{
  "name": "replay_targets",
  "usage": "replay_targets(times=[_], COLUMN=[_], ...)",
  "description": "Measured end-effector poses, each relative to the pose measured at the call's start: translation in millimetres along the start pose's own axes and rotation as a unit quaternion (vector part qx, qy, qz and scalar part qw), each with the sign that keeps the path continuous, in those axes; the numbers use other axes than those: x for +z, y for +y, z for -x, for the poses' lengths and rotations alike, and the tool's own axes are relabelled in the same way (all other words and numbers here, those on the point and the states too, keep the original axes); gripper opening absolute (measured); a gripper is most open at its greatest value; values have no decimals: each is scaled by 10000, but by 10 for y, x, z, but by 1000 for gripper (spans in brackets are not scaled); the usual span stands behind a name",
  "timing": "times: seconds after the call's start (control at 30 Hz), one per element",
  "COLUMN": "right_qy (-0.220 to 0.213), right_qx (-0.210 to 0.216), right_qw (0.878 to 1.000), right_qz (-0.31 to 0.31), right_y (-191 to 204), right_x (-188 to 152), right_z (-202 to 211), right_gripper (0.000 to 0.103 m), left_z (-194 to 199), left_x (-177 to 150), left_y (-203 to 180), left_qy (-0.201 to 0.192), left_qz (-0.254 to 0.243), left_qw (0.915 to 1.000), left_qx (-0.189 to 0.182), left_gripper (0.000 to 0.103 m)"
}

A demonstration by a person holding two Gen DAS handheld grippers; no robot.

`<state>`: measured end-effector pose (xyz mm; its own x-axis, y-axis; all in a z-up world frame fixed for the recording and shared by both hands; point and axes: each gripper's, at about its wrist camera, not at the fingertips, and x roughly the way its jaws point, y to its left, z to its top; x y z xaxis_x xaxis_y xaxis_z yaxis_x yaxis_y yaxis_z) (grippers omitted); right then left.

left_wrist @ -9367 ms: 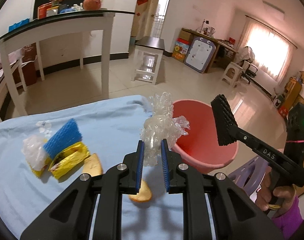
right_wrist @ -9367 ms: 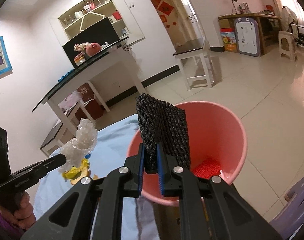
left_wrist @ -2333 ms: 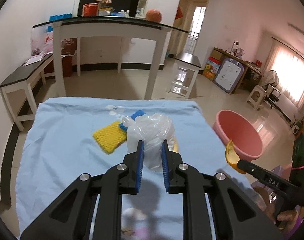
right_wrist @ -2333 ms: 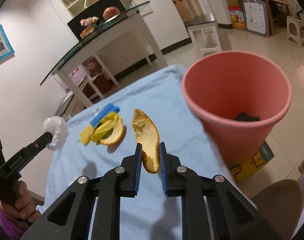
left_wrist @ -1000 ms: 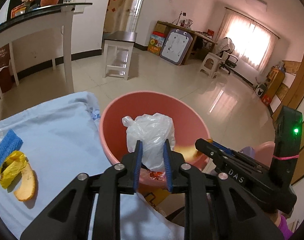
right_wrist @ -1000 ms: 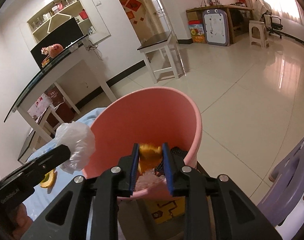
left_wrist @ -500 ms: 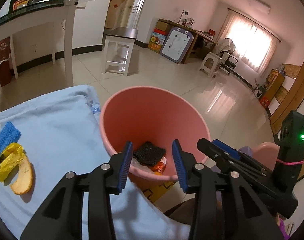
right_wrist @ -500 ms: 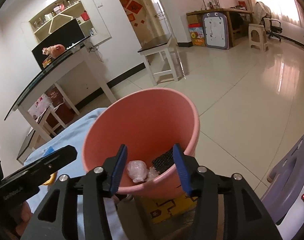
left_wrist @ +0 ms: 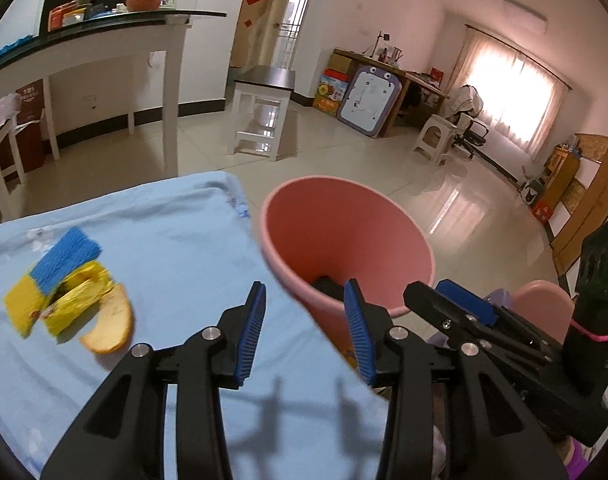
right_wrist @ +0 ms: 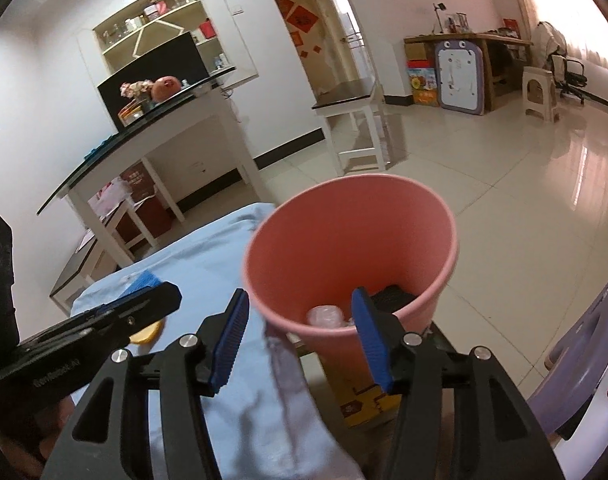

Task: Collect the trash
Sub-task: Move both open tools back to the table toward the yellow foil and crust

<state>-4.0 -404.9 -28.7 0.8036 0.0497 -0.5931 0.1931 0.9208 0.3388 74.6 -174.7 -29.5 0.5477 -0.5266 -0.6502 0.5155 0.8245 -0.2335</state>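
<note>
The pink bin (left_wrist: 344, 232) stands off the table's right edge, with black mesh (left_wrist: 328, 284) in it; the right wrist view shows the bin (right_wrist: 344, 232) also holding clear plastic (right_wrist: 324, 314). My left gripper (left_wrist: 304, 292) hangs open and empty over the table edge, just short of the bin. My right gripper (right_wrist: 299, 296) has its jaws opening with nothing between them, near the bin's front rim. On the cloth to the left lie a blue foam net (left_wrist: 65, 256), a yellow wrapper (left_wrist: 75, 296) and a curved peel (left_wrist: 111, 324).
A light blue cloth (left_wrist: 175, 240) covers the table. A yellow box (right_wrist: 364, 400) sits on the floor under the bin. A purple chair (right_wrist: 584, 360) is at the right. A white console table (left_wrist: 103, 40) and a small stool (left_wrist: 263, 120) stand on the tiled floor behind.
Both grippers opened; the white plastic bag and the peel left their jaws and dropped into the bin. Both then drew back from over the bin toward the table.
</note>
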Motion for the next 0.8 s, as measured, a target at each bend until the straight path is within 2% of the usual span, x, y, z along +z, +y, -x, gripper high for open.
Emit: replay_targets(times=[0.17,0.37,0.8], right_qy=[62,349,845], right_qx=[63,335,734], right_qw=[9997,9982,9903], right_qz=[207,362,822], right_y=[278,576,1218], right_x=[-97,-218,-424], right_z=[40,-25,-338], right_gripper=[53,53,53], left_z=[187,448,934], left_x=[-122,-271,-496], left_y=[194,491,1335], left_qy=[27,13,-24], left_qz=[44,160,459], left_qw=[9999,9995,9938], left_qx=[123,290,1016], left_gripper=[41,41,41])
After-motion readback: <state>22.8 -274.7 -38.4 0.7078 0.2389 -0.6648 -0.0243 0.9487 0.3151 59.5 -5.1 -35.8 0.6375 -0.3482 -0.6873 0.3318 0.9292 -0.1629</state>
